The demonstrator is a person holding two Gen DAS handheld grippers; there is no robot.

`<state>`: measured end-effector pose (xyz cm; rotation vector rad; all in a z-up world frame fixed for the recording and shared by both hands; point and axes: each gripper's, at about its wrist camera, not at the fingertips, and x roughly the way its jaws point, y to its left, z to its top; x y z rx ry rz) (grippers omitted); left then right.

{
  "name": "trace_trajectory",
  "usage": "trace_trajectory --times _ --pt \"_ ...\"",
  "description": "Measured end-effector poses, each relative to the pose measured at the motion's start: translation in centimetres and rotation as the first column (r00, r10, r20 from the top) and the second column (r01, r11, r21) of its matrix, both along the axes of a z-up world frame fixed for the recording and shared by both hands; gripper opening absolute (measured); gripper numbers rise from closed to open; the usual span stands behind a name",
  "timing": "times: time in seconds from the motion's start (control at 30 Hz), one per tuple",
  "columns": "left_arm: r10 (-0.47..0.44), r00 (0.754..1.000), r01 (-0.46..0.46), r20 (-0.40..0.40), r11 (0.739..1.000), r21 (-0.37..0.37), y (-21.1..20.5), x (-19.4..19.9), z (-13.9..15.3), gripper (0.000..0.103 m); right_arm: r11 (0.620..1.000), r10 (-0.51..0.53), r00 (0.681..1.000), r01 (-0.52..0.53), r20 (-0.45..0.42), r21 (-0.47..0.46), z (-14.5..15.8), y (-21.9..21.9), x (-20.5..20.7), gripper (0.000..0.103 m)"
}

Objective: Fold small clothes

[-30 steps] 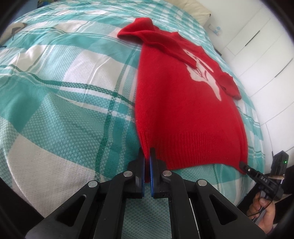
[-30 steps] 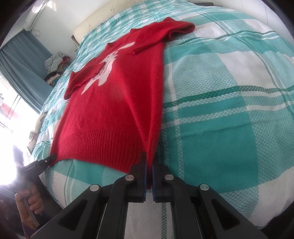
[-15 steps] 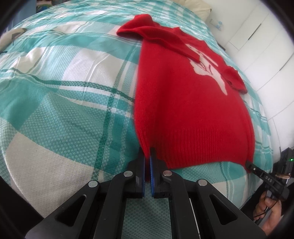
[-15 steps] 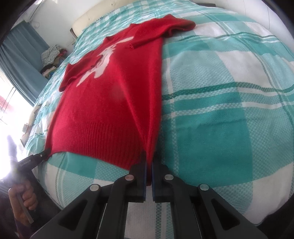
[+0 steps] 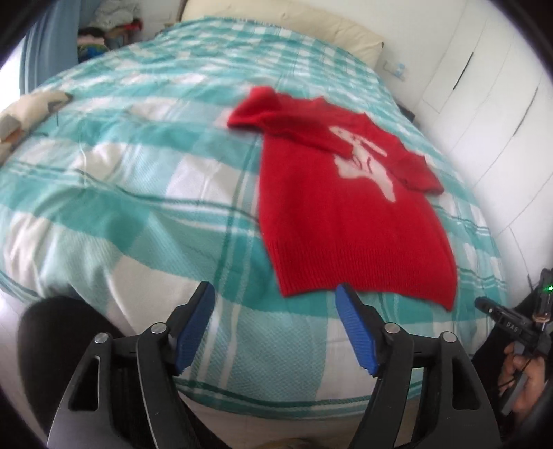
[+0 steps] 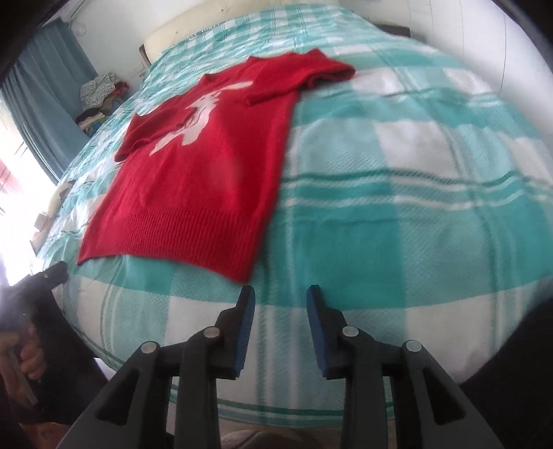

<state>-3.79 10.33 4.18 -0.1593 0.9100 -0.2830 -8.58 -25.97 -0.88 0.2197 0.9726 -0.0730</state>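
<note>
Bed point(image 5: 103, 179) with teal-and-white check cover fills both views; everything placed off the red sweater point(image 5: 345, 207). Sweater lies flat on the cover toward the bed's near edge, ribbed hem nearest the grippers, neck end pointing at the headboard point(image 6: 193, 24). White motif on the chest, both sleeves folded in across the upper body, one partly covering the motif. Body looks smooth, hem slightly slanted, not square to the bed edge.

Left gripper point(image 5: 274, 316) just short of the hem's left corner, jaws opening wide, nothing between them. Right gripper point(image 6: 280, 305) just short of the hem's right corner, jaws opening, narrower gap, nothing between them, cloth clear of the pads.

Risks, as I judge: only sleeves are in, the bottom-to-top fold looks still to do. A regrab at the hem may pinch the bedcover with the knit and drag it. Uneven corner grabs would skew the fold. Loose sleeves could slide out if the body is lifted fast.
</note>
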Motion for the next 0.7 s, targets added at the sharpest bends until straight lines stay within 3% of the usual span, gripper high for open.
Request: trace_trajectory --times 0.1,0.17,0.2,0.3,0.37,0.43,0.53,0.67,0.7 --pt "0.020 0.991 -0.013 0.132 0.999 -0.053 -0.2 2.0 3.2 0.094 0.981 0.052 0.995 -0.035 0.085 -0.189 4.3 -1.5 3.3 0.044" --pt "0.066 0.979 -0.051 0.195 0.995 -0.082 -0.8 4.3 4.0 0.095 0.959 0.124 0.982 -0.081 0.144 -0.270 6.9 -1.4 6.6 0.053" --pt "0.099 0.972 -0.079 0.211 0.992 -0.101 -1.1 5.4 3.9 0.095 0.948 0.172 0.970 -0.116 0.171 -0.297 7.8 -1.0 8.4 0.061" --pt "0.210 0.955 -0.183 0.212 0.973 -0.139 -1.0 7.8 1.7 0.095 0.913 0.316 0.927 -0.239 0.203 -0.331 8.6 0.5 14.2 0.066" --pt "0.247 0.952 -0.224 0.179 0.965 -0.136 -0.4 8.3 -0.9 0.095 0.874 0.384 0.914 -0.314 0.131 -0.370 7.3 1.9 18.1 0.066" --pt "0.268 0.962 -0.264 0.048 0.962 -0.074 0.3 9.2 -3.4 0.094 0.847 0.444 0.893 -0.392 0.073 -0.359 5.2 3.3 21.3 0.065" --pt "0.292 0.955 -0.297 -0.055 0.948 -0.115 1.7 10.0 -5.2 0.094 0.821 0.489 0.872 -0.455 0.013 -0.345 1.4 4.8 24.9 0.053" --pt "0.333 0.940 -0.341 -0.075 0.930 -0.139 2.3 10.9 -5.7 0.094 0.841 0.454 0.890 -0.443 -0.038 -0.311 -3.5 4.5 28.6 0.050" --pt "0.331 0.941 -0.339 -0.076 0.931 -0.134 2.2 11.0 -5.7 0.094 0.864 0.429 0.903 -0.416 -0.020 -0.283 -3.4 3.8 28.8 0.034"
